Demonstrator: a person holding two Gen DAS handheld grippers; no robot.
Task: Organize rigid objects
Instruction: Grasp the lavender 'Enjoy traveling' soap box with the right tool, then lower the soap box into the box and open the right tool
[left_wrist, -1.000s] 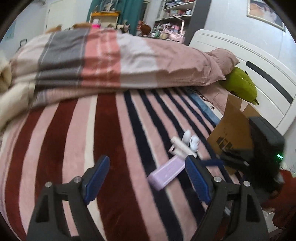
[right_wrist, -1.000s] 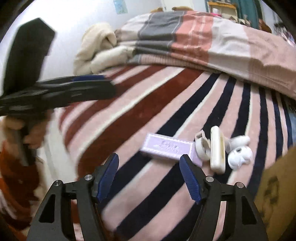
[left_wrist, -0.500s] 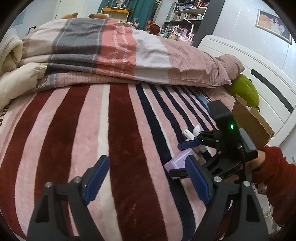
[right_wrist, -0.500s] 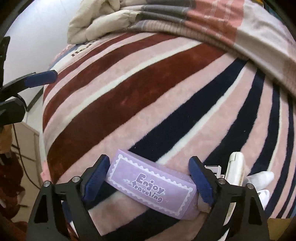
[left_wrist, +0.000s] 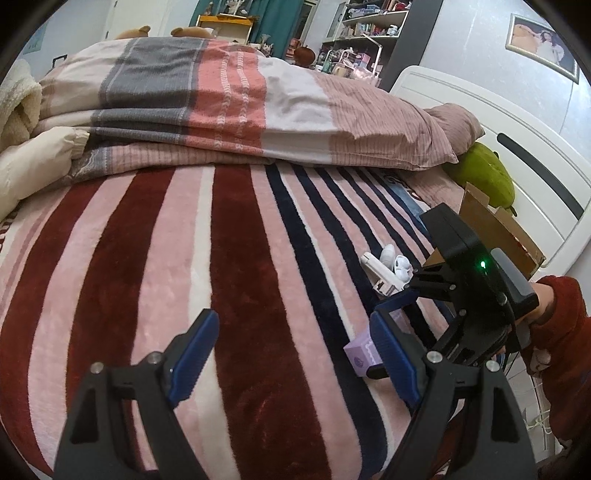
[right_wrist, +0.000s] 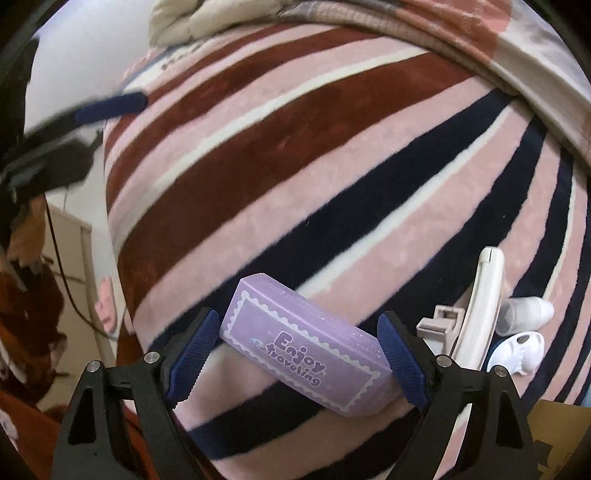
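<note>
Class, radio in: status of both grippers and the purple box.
Right gripper open, jaws just widened, straddling purple box. Left gripper open, empty. Box on blanket; white clip close beside.

Striped blanket, folded quilt, green plush, white headboard.

A lilac cardboard box lies on the striped fleece blanket. White plastic pieces lie just right of it.
</note>
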